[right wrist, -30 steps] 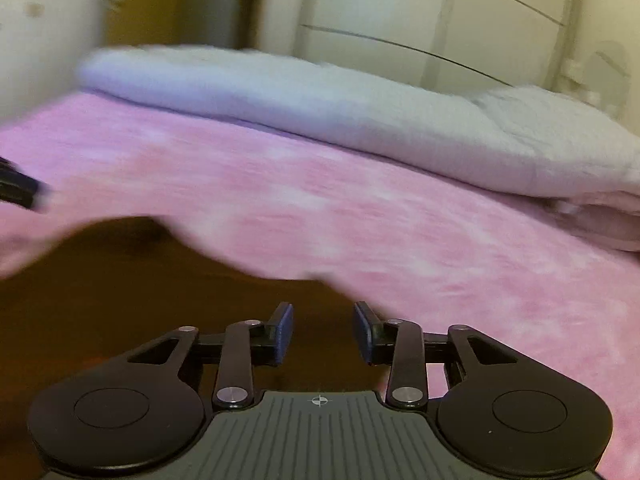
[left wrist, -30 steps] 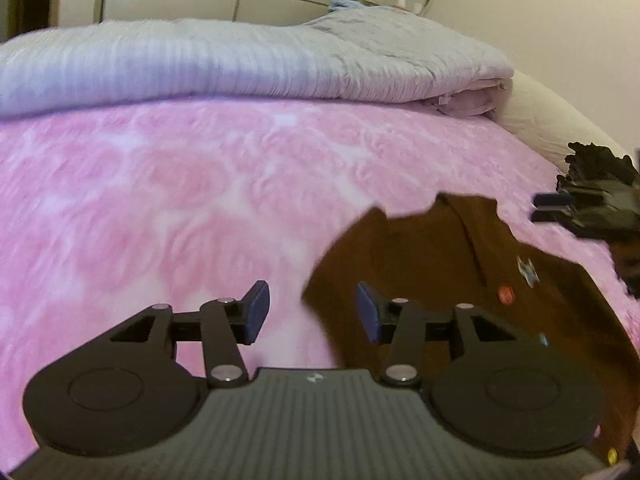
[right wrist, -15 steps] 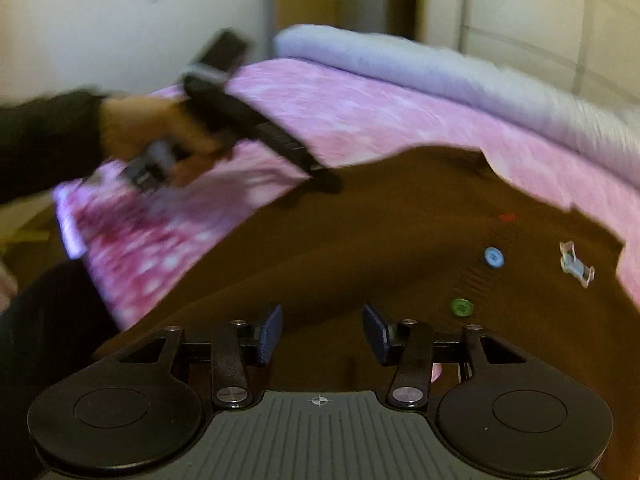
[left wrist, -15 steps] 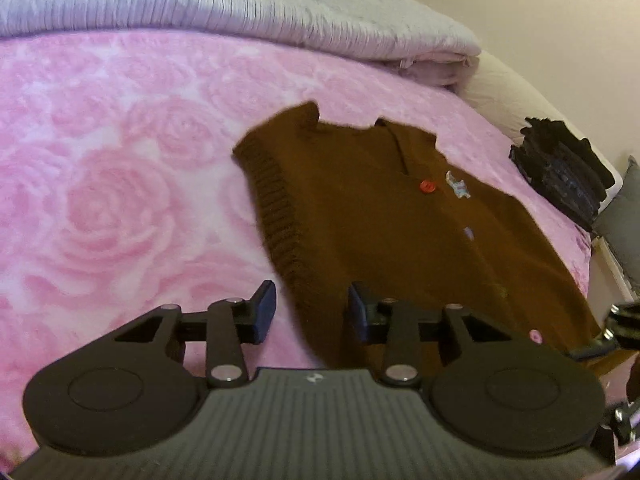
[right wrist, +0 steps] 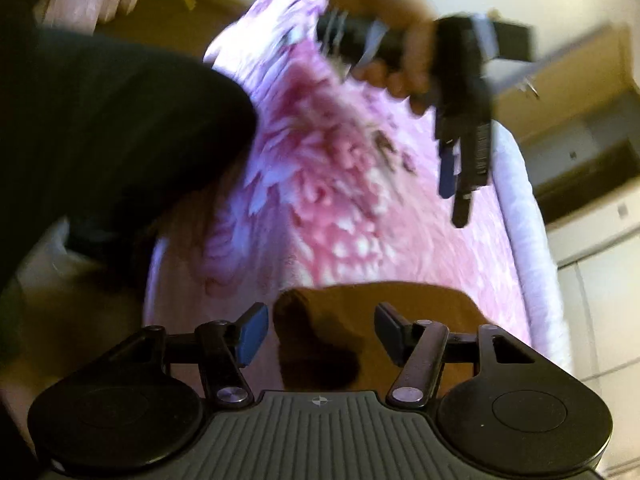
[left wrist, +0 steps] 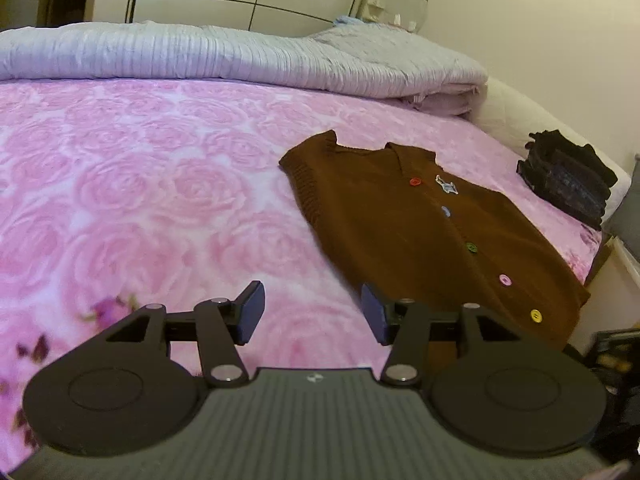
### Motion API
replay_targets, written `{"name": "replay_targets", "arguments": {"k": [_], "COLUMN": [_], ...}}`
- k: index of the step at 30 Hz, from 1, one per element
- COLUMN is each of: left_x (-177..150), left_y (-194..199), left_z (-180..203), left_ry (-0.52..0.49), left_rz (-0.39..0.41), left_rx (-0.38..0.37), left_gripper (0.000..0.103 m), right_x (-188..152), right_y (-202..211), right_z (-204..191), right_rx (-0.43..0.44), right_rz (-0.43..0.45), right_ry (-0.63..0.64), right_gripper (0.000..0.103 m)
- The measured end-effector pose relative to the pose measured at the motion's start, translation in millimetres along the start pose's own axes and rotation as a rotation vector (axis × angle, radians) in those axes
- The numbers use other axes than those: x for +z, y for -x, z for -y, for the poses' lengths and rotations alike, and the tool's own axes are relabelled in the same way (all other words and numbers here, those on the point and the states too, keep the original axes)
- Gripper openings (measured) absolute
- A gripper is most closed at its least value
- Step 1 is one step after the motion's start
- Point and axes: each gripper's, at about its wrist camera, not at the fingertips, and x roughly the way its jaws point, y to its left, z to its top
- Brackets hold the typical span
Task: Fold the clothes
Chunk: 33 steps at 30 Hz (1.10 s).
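Brown knitted vest [left wrist: 424, 232] is lying flat on the pink rose-patterned bed cover [left wrist: 140, 200], buttons facing up in red, blue, green, pink and yellow, with a small patch beside the top button; no writing is readable. Left tool [left wrist: 312, 316] is hovering over the cover beside the vest's lower edge, jaws opening, nothing between them. Right tool [right wrist: 318, 332] is opening above a vest corner [right wrist: 360, 320], pads clear of it. Dark folded clothes [left wrist: 568, 176] are lying near the bed edge.
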Motion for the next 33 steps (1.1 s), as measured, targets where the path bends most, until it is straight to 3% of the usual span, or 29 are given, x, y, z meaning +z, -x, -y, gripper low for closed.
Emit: {"name": "replay_targets", "arguments": {"k": [1, 2, 3, 4, 6, 10, 13, 21, 23, 24, 25, 29, 33], "left_x": [-2.0, -3.6, -5.3, -7.2, -10.2, -12.6, -10.5, -9.3, -5.4, -3.2, 0.1, 11.0, 24.6], "left_y": [5.3, 9.8, 13.1, 15.2, 13.5, -16.2, -51.3, -135.2, -142.4, -145.7, -145.9, -136.1, -102.8], "left_z": [0.7, 2.4, 4.6, 10.0, 23.7, 65.3, 95.4, 137.8, 137.2, 136.6, 134.0, 121.8, 98.1], "left_ry": [-0.007, -0.019, -0.038, -0.073, -0.156, -0.393, -0.588, -1.077, -1.118, -1.136, -1.144, -1.207, -1.274], "left_rz": [0.004, 0.008, 0.011, 0.017, 0.031, 0.038, 0.045, 0.032, 0.015, 0.006, 0.0, -0.014, -0.006], "left_rx": [0.006, 0.016, 0.028, 0.044, 0.073, 0.097, 0.115, 0.175, 0.15, 0.136, 0.122, 0.083, 0.083], "left_gripper": [0.049, 0.05, 0.053, 0.059, 0.064, 0.064, 0.064, 0.062, 0.038, 0.019, 0.014, 0.011, 0.009], "right_x": [1.0, 1.7, -0.3, -3.2, -26.1, -121.9, -181.5, -220.4, -227.3, -230.6, -231.6, -221.4, -179.3], "right_y": [-0.1, 2.1, 8.4, 16.1, 38.9, 67.7, 70.2, 69.5, 70.2, 69.8, 72.0, 69.2, 75.8], "right_z": [2.0, 6.1, 18.6, 33.9, 78.2, 141.2, 148.8, 148.8, 150.9, 151.3, 148.0, 147.4, 151.3], "right_rx": [0.006, 0.02, 0.019, 0.013, -0.02, -0.12, -0.123, -0.127, -0.128, -0.127, -0.116, -0.031, 0.109], "right_rz": [0.006, 0.021, 0.054, 0.093, 0.199, 0.354, 0.377, 0.354, 0.34, 0.327, 0.317, 0.297, 0.332], "right_ry": [-0.001, -0.016, -0.095, -0.195, -0.535, -1.287, -1.6, -1.737, -1.747, -1.747, -1.746, -1.682, -1.531], "right_gripper": [0.046, 0.013, 0.009, 0.009, 0.008, 0.008, 0.008, 0.008, 0.008, 0.008, 0.008, 0.007, 0.007]}}
